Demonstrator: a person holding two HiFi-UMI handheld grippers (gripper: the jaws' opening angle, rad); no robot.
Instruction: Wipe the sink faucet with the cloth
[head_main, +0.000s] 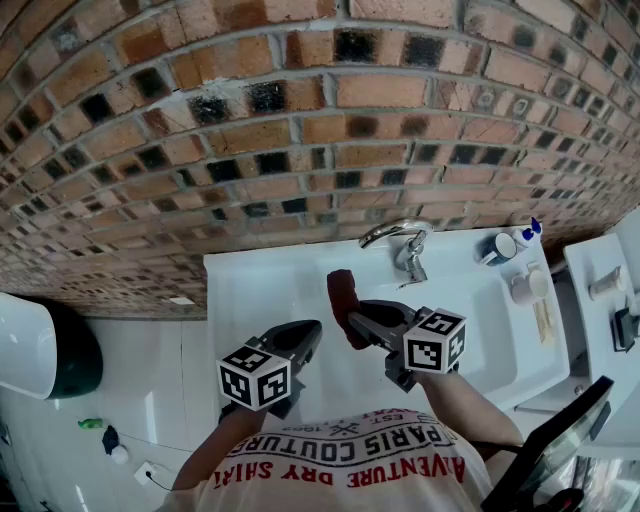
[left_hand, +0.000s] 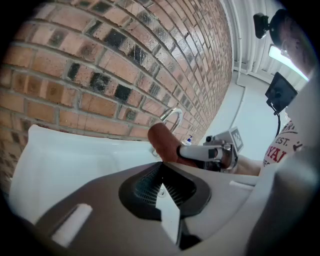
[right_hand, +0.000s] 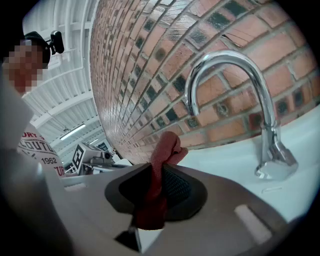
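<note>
Our right claw is clenched on the cloth, a dark red bundle that stands up out of the closed jaws and ends in a bunched knot above them. In the right gripper view the cloth fills the gap between the ribbed pads and hangs down below them as well. We hold it over the white sink, in front of the faucet and to its left, near it but not touching it. The faucet is chrome, with a curved spout that arches up from its base at the back of the sink, just before the brick wall. Our left claw hangs over the sink beside the right one, to its left and slightly nearer to us; its jaws are pressed together with nothing between them. From the left gripper view we see the cloth and the right claw ahead, with the faucet behind them. On the sink's right edge stand 1 small bottle with a blue cap and 1 cup just beside it.
</note>
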